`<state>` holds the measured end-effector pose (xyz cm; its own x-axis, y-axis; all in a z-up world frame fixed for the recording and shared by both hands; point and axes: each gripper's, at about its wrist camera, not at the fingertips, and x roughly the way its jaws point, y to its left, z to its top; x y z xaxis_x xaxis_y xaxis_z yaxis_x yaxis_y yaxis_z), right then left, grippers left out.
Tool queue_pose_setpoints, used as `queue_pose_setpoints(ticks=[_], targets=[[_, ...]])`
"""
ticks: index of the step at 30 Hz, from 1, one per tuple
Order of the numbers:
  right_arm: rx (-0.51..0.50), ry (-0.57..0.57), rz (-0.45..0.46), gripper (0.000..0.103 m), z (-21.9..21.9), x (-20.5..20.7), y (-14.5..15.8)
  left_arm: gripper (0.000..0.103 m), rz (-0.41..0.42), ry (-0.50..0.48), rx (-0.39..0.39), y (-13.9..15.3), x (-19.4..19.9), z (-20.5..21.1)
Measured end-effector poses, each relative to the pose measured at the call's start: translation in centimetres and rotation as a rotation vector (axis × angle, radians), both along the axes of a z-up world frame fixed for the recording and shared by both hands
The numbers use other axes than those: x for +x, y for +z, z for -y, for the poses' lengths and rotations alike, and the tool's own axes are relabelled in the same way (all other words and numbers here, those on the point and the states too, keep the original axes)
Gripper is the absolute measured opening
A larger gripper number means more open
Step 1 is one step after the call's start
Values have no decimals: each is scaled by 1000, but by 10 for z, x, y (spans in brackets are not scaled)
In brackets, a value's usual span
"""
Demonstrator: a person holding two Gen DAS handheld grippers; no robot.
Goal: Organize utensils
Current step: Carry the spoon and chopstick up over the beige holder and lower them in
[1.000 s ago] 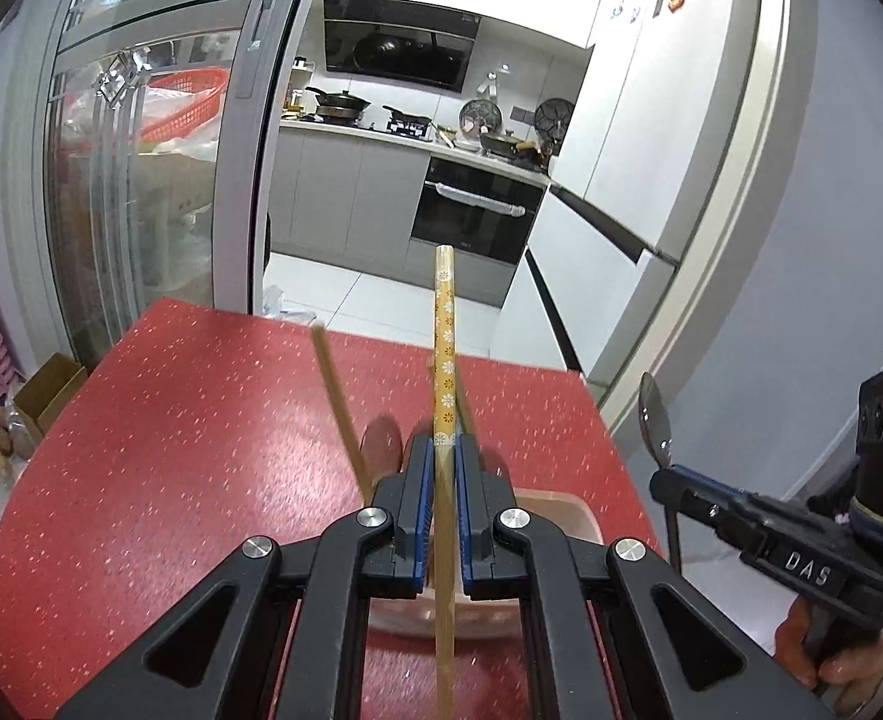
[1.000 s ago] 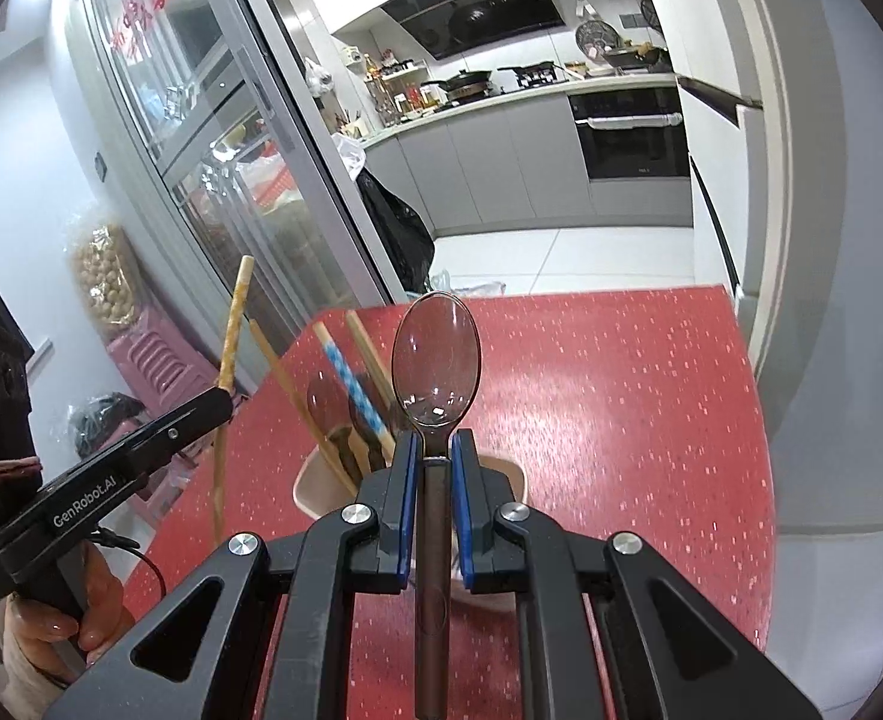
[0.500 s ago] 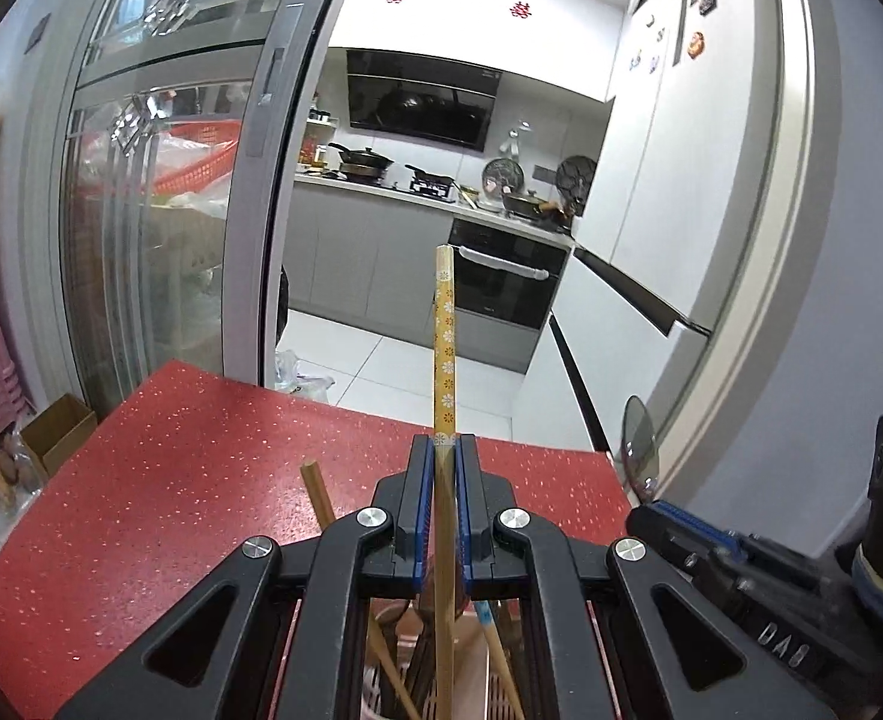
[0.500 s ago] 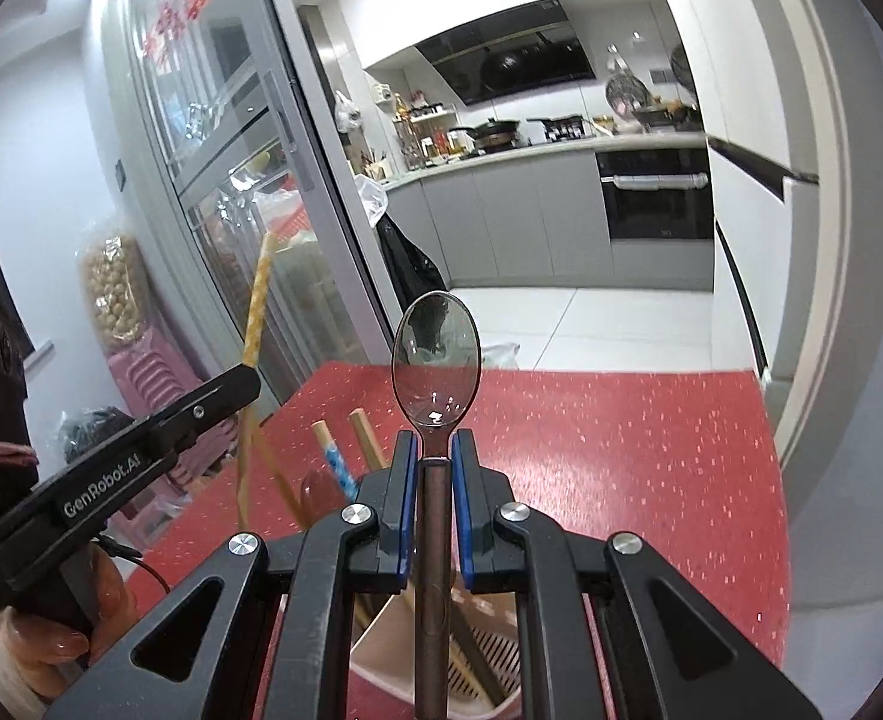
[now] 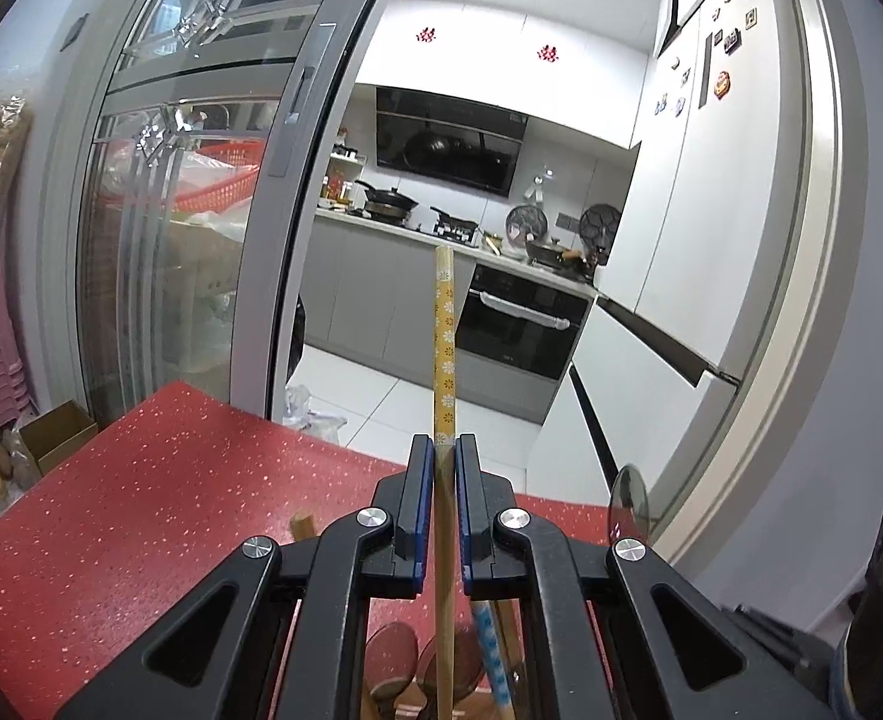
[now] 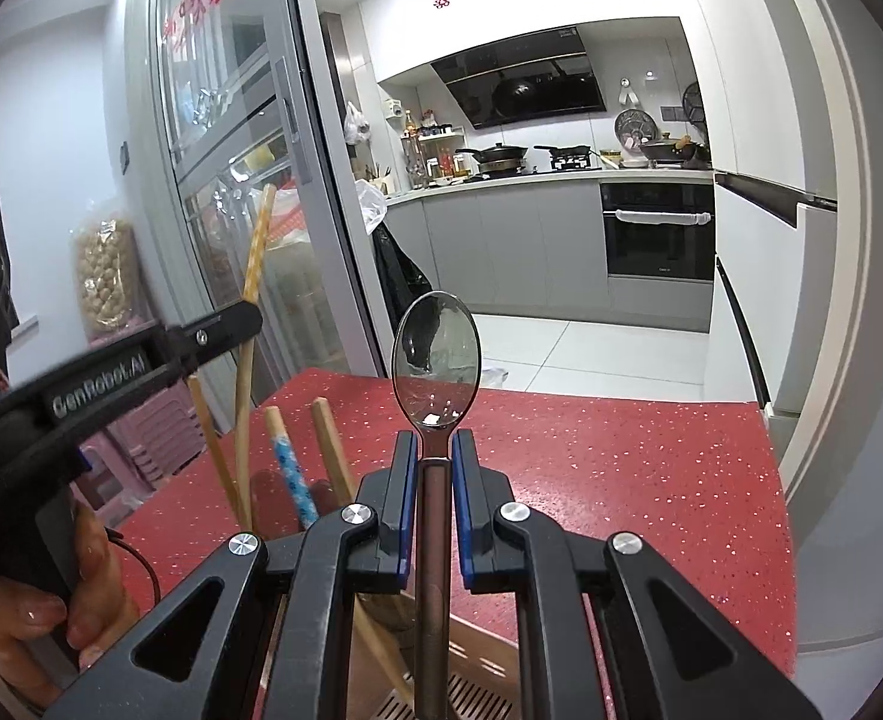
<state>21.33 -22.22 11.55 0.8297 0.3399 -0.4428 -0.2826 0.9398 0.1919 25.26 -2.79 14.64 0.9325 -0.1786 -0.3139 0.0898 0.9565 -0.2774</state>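
While held over the holder: both utensils upright, not yet released.
Chopstick: long axis vertical, patterned end up, pinched in left gripper.
Spoon: bowl up, clamped in right gripper.
Holder: near, below both.
Next: lower, then open.

Yellow flower-patterned chopstick, silver spoon, red speckled table

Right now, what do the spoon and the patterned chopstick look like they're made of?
Spoon: seemingly polished metal; its bowl mirrors the room.
Patterned chopstick: likely wood or bamboo, matte tan below a yellow printed flower band; the material under the print is unclear.
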Motion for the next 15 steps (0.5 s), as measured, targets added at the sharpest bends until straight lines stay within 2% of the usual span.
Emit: queue_pose_setpoints(ticks=[15], targets=[[-91, 18, 31, 12, -13, -18, -26, 33, 13, -5, 100, -28, -28, 15]])
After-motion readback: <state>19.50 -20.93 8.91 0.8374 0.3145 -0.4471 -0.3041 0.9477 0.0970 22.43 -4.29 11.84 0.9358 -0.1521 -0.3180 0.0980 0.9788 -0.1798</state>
